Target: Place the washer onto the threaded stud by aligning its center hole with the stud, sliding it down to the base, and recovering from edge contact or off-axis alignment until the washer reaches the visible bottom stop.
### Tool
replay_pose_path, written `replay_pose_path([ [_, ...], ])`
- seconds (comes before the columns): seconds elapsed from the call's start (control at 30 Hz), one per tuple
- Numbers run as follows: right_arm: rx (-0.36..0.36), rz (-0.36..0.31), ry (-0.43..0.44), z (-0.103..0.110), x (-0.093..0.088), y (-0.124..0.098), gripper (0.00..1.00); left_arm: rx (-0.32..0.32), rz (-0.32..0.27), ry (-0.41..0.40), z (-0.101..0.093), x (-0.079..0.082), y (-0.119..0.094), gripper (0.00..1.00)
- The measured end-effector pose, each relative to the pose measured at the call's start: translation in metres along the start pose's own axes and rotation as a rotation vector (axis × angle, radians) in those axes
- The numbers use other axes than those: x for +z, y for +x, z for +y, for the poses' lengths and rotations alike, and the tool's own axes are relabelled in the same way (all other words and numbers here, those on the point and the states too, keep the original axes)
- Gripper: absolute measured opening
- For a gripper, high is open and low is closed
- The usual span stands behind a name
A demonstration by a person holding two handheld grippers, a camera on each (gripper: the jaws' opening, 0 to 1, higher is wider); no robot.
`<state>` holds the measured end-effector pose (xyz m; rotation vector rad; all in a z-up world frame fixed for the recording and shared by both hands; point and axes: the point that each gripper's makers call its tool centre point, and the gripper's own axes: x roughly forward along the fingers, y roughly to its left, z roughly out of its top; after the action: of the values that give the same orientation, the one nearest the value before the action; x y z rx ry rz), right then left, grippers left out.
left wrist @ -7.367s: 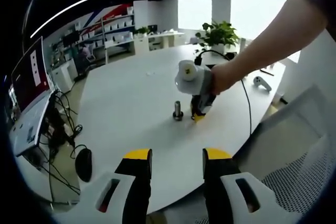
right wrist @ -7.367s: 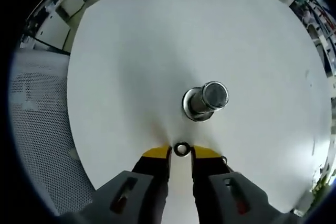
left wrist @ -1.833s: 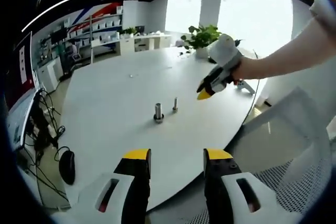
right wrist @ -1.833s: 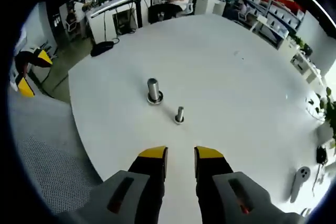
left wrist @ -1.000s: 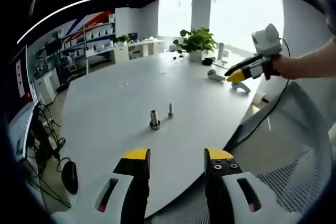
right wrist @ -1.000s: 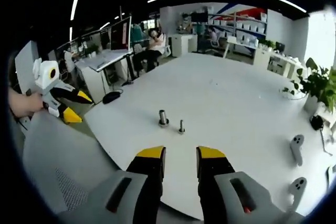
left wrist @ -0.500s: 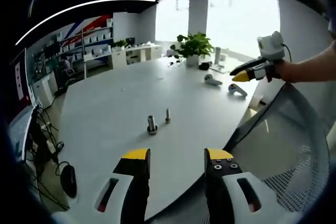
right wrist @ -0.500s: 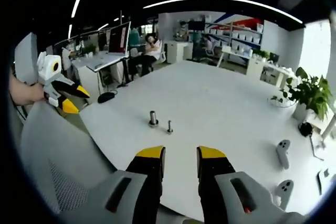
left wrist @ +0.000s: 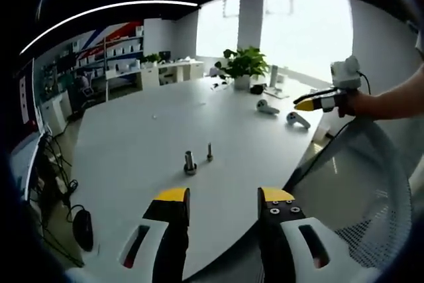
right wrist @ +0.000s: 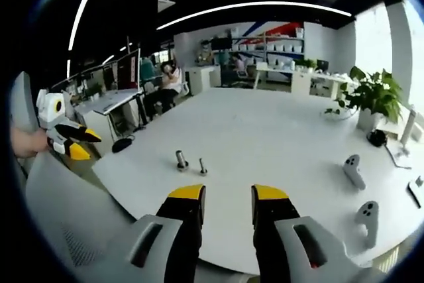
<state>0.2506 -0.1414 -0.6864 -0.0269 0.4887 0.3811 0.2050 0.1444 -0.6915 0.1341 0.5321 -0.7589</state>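
1. The left hand-held gripper (left wrist: 224, 205) was held back from the white surface (left wrist: 146, 130), its two yellow-tipped jaws spread with a clear gap and nothing between them
2. The right hand-held gripper (right wrist: 227, 200) was likewise back from the surface's near edge, its jaws apart and empty
3. Two small metal pieces stood upright near the middle of the surface: a thicker stud (left wrist: 190, 162) on a wider base, and just beside it a thinner threaded stud (left wrist: 209, 152)
4. In the right gripper view the thicker stud (right wrist: 181, 160) stood to the left of the thinner threaded stud (right wrist: 203, 166), the two close but apart
5. The washer was too small to make out on either piece at that range, so its place could not be told
6. In the left gripper view the right hand-held gripper (left wrist: 306, 105) was seen at the right, held in a hand (left wrist: 354, 103) over a mesh chair back (left wrist: 361, 183)
7. In the right gripper view the left hand-held gripper (right wrist: 83, 144) was seen at the left edge
8. Two white controllers (right wrist: 353, 171) lay on the surface's far right side, well apart from the studs, and a potted plant (left wrist: 242, 66) stood at the far edge
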Motion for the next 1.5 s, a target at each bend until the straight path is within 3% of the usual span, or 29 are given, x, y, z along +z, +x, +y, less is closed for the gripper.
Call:
replay_pose_path([
  [0.1, -0.010, -0.003, 0.048, -0.005, -0.003, -0.002, 0.32, 0.002, -0.008, 0.039, -0.003, 0.003, -0.001, 0.39],
  [0.33, -0.011, 0.042, -0.056, 0.004, -0.006, 0.002, 0.32, -0.034, 0.013, 0.035, -0.008, -0.002, 0.001, 0.39],
  [0.63, -0.042, 0.049, -0.025, 0.001, -0.007, -0.001, 0.34, -0.051, 0.001, 0.035, -0.011, 0.000, 0.000, 0.39],
  [0.83, -0.043, 0.067, -0.067, 0.004, -0.009, 0.001, 0.35, -0.066, 0.024, 0.048, -0.013, -0.004, 0.003, 0.39],
  [1.27, -0.056, 0.076, -0.067, -0.001, -0.010, 0.001, 0.34, -0.067, -0.011, 0.070, -0.015, 0.005, 0.003, 0.38],
  [1.5, -0.066, 0.078, -0.045, -0.005, -0.012, 0.000, 0.34, -0.068, 0.002, 0.076, -0.016, 0.003, 0.003, 0.37],
])
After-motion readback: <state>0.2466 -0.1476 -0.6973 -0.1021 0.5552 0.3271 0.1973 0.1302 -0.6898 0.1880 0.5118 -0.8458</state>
